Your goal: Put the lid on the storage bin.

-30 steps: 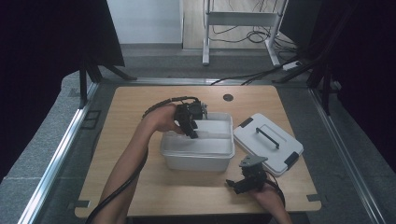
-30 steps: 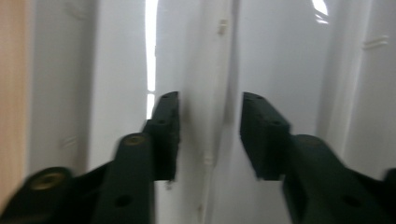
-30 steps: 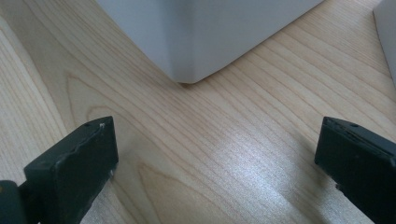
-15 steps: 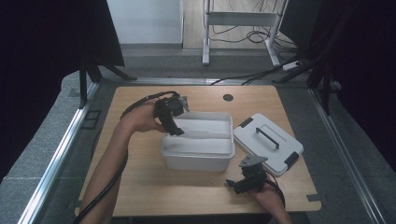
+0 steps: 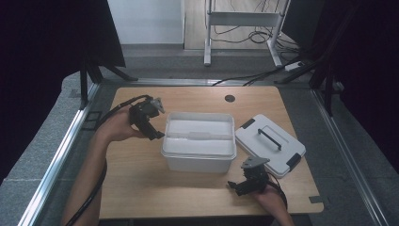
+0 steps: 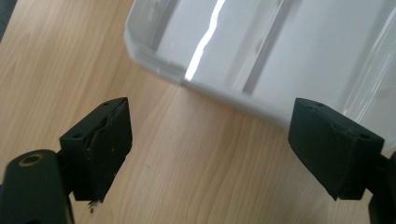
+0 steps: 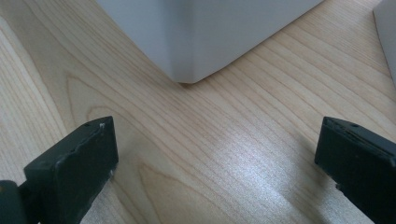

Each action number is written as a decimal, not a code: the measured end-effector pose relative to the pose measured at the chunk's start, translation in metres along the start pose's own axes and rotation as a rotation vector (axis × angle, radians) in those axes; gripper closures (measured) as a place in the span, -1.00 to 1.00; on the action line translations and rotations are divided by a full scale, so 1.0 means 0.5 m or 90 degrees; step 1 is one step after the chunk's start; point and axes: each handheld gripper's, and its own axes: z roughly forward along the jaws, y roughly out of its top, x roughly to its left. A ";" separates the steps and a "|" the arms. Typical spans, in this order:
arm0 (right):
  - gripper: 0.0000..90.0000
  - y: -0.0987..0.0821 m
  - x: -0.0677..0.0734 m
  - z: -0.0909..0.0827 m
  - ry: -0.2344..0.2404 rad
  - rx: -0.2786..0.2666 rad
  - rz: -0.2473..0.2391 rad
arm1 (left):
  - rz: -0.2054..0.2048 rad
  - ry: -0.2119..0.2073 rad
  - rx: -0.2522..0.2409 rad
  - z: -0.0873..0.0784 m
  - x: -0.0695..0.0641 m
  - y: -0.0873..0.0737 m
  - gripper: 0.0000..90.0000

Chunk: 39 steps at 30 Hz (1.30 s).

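Left gripper [image 5: 149, 123] beside open white plastic box [image 5: 198, 141], jaws spread, empty. Right gripper [image 5: 246, 181] near front corner, jaws apart, empty. White lid [image 5: 270, 143] parked aside, likely for access.

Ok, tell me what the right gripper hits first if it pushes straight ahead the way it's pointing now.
Probably the near corner of the white bin. In the right gripper view the right gripper has open jaws low over bare table, with that corner dead ahead; depth is hard to judge.
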 end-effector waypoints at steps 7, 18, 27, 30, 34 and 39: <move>-1.00 0.000 0.000 0.000 0.001 0.000 0.000 | -0.060 0.029 -0.028 0.009 -0.011 -0.071 -0.77; -1.00 0.002 -0.005 0.001 0.011 0.002 -0.011 | -0.106 0.058 -0.073 0.086 -0.058 -0.153 -0.95; -1.00 0.003 -0.007 0.001 0.013 0.002 -0.013 | -0.144 0.054 -0.127 0.168 -0.114 -0.204 -1.00; -1.00 0.009 -0.008 -0.004 0.013 0.007 -0.017 | -0.161 0.051 -0.141 0.188 -0.130 -0.216 -1.00; -1.00 0.027 -0.018 -0.028 0.027 -0.008 -0.013 | -0.180 0.050 -0.160 0.215 -0.152 -0.232 -1.00; -1.00 0.057 -0.037 -0.056 0.026 0.009 -0.017 | -0.191 0.045 -0.162 0.242 -0.174 -0.240 -1.00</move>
